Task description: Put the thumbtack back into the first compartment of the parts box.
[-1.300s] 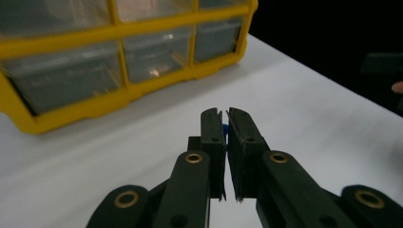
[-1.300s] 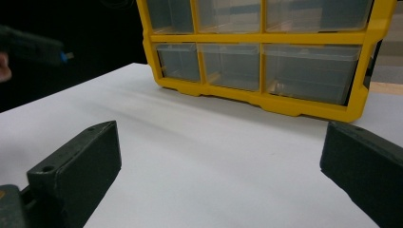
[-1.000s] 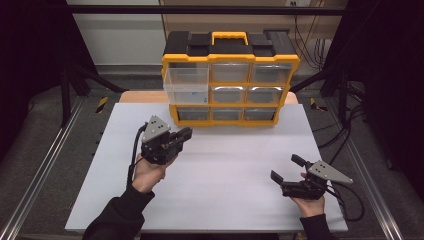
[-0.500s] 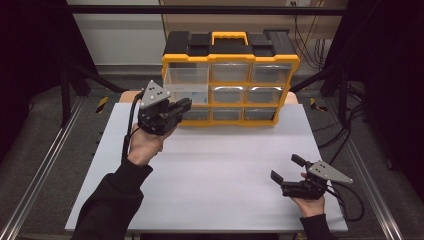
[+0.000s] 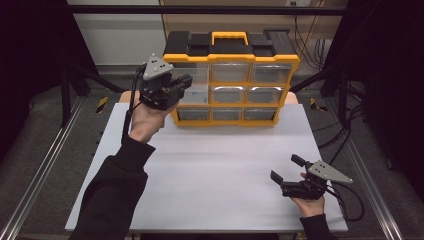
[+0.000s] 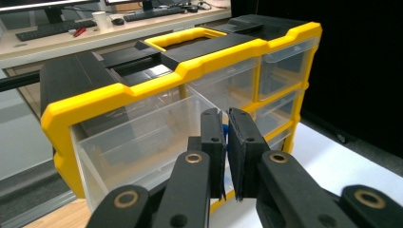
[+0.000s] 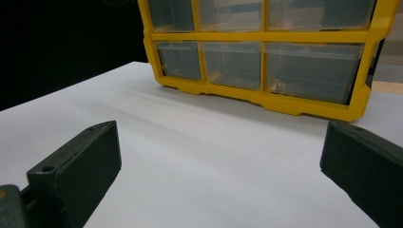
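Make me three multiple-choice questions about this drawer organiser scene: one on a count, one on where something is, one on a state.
1. How many clear drawers does the yellow organiser hold?
A) six
B) nine
C) twelve

2. Where is the right claw?
A) on top of the organiser
B) inside a drawer
C) low over the white table, near its front right corner

3. How do the left claw jaws stand?
A) shut
B) wide open
C) clamped on the handle

Answers:
1 B, the front shows three rows of three.
2 C, the high view shows it there in the person's hand.
3 A, its own view shows the pads almost together.
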`<state>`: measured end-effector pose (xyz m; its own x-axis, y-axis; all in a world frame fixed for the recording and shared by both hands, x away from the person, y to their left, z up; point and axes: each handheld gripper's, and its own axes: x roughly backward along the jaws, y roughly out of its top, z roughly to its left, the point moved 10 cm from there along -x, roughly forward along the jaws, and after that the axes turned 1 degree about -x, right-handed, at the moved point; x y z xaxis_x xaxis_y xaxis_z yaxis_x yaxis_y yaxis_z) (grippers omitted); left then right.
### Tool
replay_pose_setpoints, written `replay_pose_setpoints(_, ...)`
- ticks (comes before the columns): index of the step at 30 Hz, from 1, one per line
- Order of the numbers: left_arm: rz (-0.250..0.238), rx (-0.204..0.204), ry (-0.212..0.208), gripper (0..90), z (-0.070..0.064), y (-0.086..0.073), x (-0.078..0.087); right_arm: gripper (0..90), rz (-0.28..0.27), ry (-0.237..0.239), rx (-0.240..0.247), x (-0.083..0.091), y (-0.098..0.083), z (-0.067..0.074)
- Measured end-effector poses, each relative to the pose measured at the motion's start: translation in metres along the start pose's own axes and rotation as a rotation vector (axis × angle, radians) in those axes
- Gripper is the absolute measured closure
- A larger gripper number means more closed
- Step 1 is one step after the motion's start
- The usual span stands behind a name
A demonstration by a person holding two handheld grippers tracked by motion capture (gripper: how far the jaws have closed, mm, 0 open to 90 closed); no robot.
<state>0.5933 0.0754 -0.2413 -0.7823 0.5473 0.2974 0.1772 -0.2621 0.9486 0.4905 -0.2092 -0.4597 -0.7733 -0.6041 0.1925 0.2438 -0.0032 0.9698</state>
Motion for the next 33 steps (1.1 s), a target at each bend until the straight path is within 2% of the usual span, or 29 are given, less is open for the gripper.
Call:
replay_pose_setpoints(5, 0.01, 0.003, 0.009, 84.7, 0.008, -0.001, -0.012, 0.5, 0.004, 0.001, -0.004, 0.0, 0.0, 0.001)
replay_pose_setpoints(10, 0.043, 0.015, 0.034, 84.7, 0.02, -0.009, -0.022, 0.5, -0.001, 0.001, 0.004, 0.0, 0.0, 0.0)
replay_pose_setpoints(12, 0.052, 0.011, 0.044, 84.6, 0.024, -0.012, -0.025, 0.5, -0.001, 0.002, 0.005, 0.0, 0.0, 0.0)
replay_pose_setpoints(13, 0.058, 0.012, 0.045, 84.6, 0.026, -0.014, -0.025, 0.5, 0.005, 0.004, -0.015, 0.0, 0.0, 0.002)
replay_pose_setpoints(18, 0.077, 0.03, 0.059, 84.6, 0.035, -0.02, -0.03, 0.5, 0.005, 0.004, -0.018, 0.0, 0.0, 0.002)
replay_pose_setpoints(20, 0.086, 0.034, 0.067, 84.6, 0.037, -0.023, -0.032, 0.5, -0.001, 0.0, 0.005, 0.0, 0.0, 0.0)
replay_pose_setpoints(22, 0.099, 0.028, 0.074, 84.6, 0.039, -0.026, -0.034, 0.5, 0.003, 0.003, -0.021, 0.001, 0.0, 0.002)
replay_pose_setpoints(24, 0.101, 0.028, 0.084, 84.5, 0.04, -0.026, -0.035, 0.5, 0.003, 0.005, -0.022, 0.001, 0.0, 0.002)
replay_pose_setpoints(25, 0.097, 0.042, 0.086, 84.5, 0.04, -0.026, -0.036, 0.5, 0.003, 0.007, -0.017, 0.001, 0.0, 0.002)
replay_pose_setpoints(26, 0.103, 0.038, 0.092, 84.5, 0.041, -0.026, -0.037, 0.5, -0.002, 0.002, 0.003, 0.0, 0.0, 0.0)
replay_pose_setpoints(30, 0.138, 0.008, 0.109, 84.1, 0.044, -0.027, -0.038, 0.5, 0.001, 0.001, -0.005, 0.0, 0.0, 0.0)
replay_pose_setpoints(33, 0.135, 0.012, 0.115, 80.8, 0.045, -0.025, -0.04, 0.5, -0.002, 0.001, -0.003, 0.0, 0.0, 0.0)
